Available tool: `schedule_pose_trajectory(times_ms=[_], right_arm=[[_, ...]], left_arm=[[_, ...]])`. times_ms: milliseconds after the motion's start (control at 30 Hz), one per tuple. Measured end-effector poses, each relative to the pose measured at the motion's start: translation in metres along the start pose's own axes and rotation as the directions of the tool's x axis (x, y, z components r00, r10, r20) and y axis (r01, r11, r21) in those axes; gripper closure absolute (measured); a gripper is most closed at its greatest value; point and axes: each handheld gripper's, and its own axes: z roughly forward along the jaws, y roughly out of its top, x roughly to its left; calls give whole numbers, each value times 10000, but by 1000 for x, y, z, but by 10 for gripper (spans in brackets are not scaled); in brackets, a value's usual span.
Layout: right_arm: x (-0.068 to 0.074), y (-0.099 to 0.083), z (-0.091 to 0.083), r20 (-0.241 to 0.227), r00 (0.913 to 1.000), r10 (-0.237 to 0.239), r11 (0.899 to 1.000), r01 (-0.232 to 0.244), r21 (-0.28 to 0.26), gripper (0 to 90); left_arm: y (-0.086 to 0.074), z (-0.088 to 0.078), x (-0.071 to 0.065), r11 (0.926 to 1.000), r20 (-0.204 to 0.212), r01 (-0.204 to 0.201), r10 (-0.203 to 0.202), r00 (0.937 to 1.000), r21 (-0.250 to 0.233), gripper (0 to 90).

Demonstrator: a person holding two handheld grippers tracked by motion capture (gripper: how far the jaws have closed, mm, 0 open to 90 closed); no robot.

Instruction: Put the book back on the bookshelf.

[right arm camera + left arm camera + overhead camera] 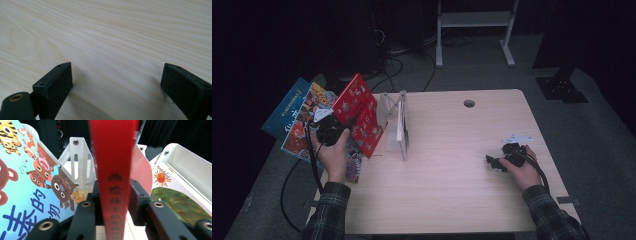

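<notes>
A red book (360,114) is being held up at the left side of the table (452,190), tilted, its lower corner near the tabletop and its top edge leaning away to the left. It is being kept just to the left of a white book stand (398,120), whose upright plates are standing on the wood. In the left gripper view the red spine (113,170), printed with dark characters, is being seen running up between the two black jaws; a narrow gap is being shown on each side, so whether the pads are pressing cannot be told, and the jaws are being read as loosely spread around the book.

The left gripper (332,129) is being carried in the left hand (333,156), just below and left of the red cover. Behind it, a fan of picture books (299,117) is being seen overhanging the table's left edge; a blue cover with cartoon animals (30,185) is being shown close at the left in the left gripper view.

Well apart, at the table's right side, the right gripper (504,159) is being rested low over the wood in the right hand (523,170), jaws spread wide with bare table (112,37) between them.
</notes>
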Motion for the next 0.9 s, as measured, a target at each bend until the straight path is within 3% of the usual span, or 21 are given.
schedule_pose_trajectory(times_ms=[100, 267, 333, 500, 633, 900], right_arm=[[0, 0, 0, -2, 10000, -8, 10000, 8, 1, 96], [0, 0, 0, -1, 10000, -4, 10000, 4, 4, 96], [0, 0, 0, -4, 10000, -3, 10000, 3, 5, 96], [0, 0, 0, -4, 10000, -4, 10000, 4, 3, 96], [0, 0, 0, -5, 10000, 1, 10000, -1, 5, 96], [0, 0, 0, -10, 10000, -11, 10000, 11, 1, 96]], left_arm=[[1, -4, -1, 9999, -66, -104, 105, 9999, 123, 578], [-2, -10, 0, 9982, -239, 119, -105, 9997, 587, 483], [-5, -13, 1, 9984, -89, 248, -243, 9997, 518, 483], [-3, -21, -4, 9992, -276, -13, 25, 9996, 411, 470], [-5, -28, -5, 9992, -156, 205, -200, 9997, 341, 445], [-15, -40, -8, 9968, 154, 125, -137, 9998, 784, 410]])
